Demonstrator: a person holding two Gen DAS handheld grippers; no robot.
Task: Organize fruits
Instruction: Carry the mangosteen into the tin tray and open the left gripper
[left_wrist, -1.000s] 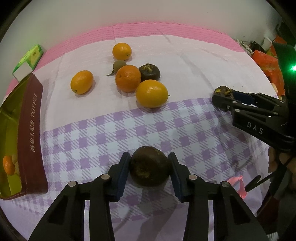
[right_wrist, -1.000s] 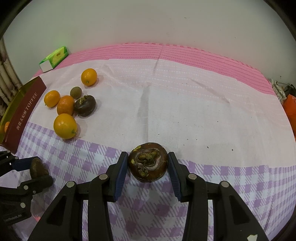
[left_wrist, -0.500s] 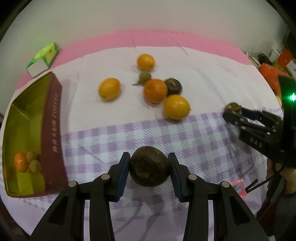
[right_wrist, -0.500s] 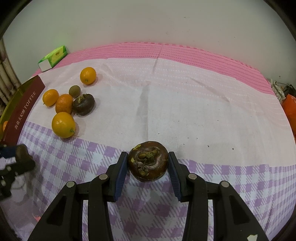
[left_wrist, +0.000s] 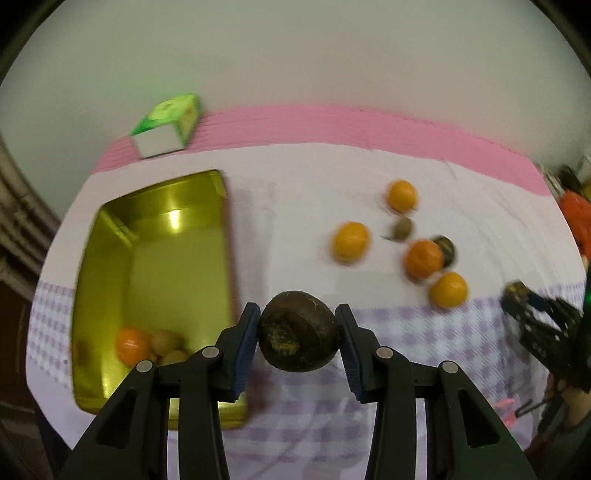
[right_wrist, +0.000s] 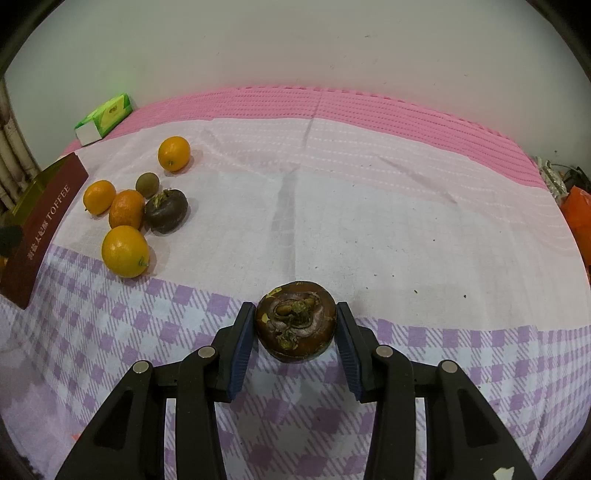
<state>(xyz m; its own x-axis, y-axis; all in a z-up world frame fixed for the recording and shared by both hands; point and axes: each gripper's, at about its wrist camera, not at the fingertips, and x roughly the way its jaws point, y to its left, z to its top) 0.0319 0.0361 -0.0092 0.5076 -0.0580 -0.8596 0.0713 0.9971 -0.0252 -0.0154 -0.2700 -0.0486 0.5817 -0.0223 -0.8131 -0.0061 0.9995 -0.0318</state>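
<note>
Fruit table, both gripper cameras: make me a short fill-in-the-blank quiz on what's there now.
1. Each gripper is shut on a dark ____ fruit.
2. The gold tin already holds one ____ fruit besides some pale ones.
3. The box by the wall is ____ and white.

Missing words: brown; orange; green
</note>
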